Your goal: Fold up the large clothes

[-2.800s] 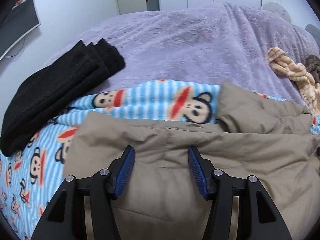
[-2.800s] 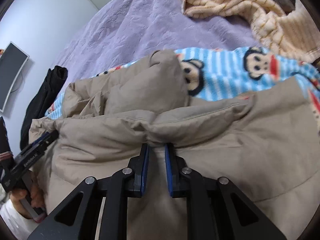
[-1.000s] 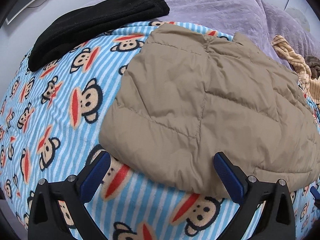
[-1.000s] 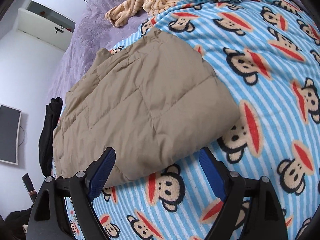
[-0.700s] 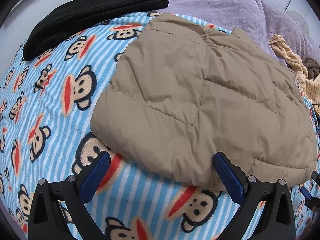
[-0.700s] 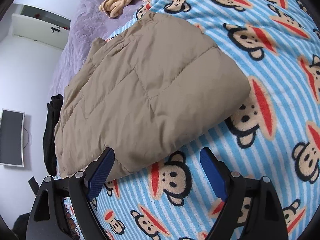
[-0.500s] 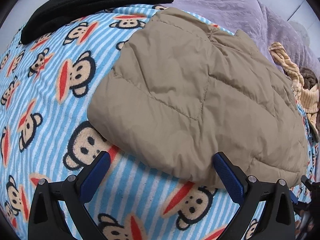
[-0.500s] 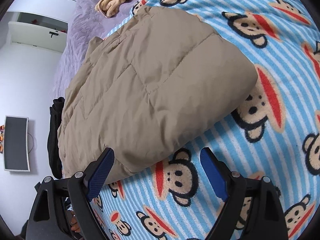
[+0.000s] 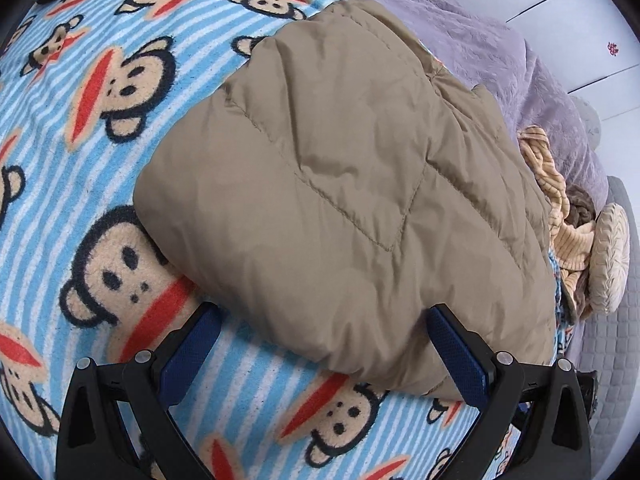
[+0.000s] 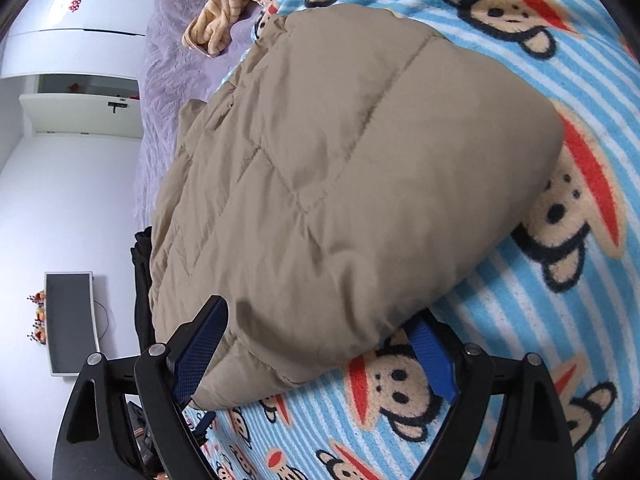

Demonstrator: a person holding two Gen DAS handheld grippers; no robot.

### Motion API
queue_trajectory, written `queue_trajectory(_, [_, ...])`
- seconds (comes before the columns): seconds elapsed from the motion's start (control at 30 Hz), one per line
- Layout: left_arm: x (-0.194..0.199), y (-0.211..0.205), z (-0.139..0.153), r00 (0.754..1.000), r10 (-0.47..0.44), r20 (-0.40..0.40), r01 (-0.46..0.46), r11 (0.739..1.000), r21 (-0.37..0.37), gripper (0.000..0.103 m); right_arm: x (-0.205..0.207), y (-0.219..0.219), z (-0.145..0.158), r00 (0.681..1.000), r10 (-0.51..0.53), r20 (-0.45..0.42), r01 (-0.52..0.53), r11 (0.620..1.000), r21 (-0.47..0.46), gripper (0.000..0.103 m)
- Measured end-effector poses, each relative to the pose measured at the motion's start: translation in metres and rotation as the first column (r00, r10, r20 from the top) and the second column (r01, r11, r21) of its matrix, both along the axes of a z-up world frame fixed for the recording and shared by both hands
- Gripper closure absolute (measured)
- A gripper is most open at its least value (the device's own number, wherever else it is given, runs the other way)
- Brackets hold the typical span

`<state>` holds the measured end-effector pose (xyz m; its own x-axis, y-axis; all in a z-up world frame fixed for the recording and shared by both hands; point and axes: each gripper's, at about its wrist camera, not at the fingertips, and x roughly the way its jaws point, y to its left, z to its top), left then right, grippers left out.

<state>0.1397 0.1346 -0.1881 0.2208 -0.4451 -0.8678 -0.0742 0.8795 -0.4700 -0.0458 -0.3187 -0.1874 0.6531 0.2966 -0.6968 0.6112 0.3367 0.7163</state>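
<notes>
A tan puffer jacket (image 9: 344, 184) lies folded into a thick pad on a blue-striped monkey blanket (image 9: 100, 128) spread over the bed. Both grippers hang over its near edge, angled down at it. The left gripper (image 9: 324, 344) is spread wide; its blue pads (image 9: 192, 354) straddle the jacket's near corner, one over the blanket, the other at the jacket's edge, and nothing is pinched. The right gripper (image 10: 320, 344) is likewise released, jaws wide, with the jacket's (image 10: 352, 168) other near corner bulging between the pads (image 10: 202, 344); whether the fabric brushes them I cannot tell. Beyond the jacket a purple bedspread (image 9: 492, 56) covers the rest of the bed, with a striped yellow garment (image 10: 228, 8) crumpled on it. Some black clothing (image 10: 141, 280) lies past the jacket's far side, near a monitor (image 10: 70, 320) on the wall.
</notes>
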Motion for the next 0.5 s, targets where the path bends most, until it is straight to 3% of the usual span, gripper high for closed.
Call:
queue_trajectory(0.03, [0.003, 0.000, 0.000, 1.000, 0.004, 0.003, -0.004, 1.000, -0.009, 0.000, 0.004, -0.001, 0.001, 1.000, -0.002, 0.010, 0.002, 1.000, 0.003, 0.012])
queue_trajectory(0.1, [0.008, 0.000, 0.000, 1.000, 0.015, 0.007, -0.015, 1.000, -0.024, 0.000, 0.010, -0.002, 0.003, 0.999, -0.002, 0.038, 0.002, 1.000, 0.016, 0.000])
queue_trajectory(0.5, [0.043, 0.004, -0.019, 0.994, 0.111, -0.005, -0.111, 0.991, -0.076, 0.000, 0.032, -0.010, -0.013, 0.999, 0.020, 0.028, -0.022, 0.996, 0.088, 0.000])
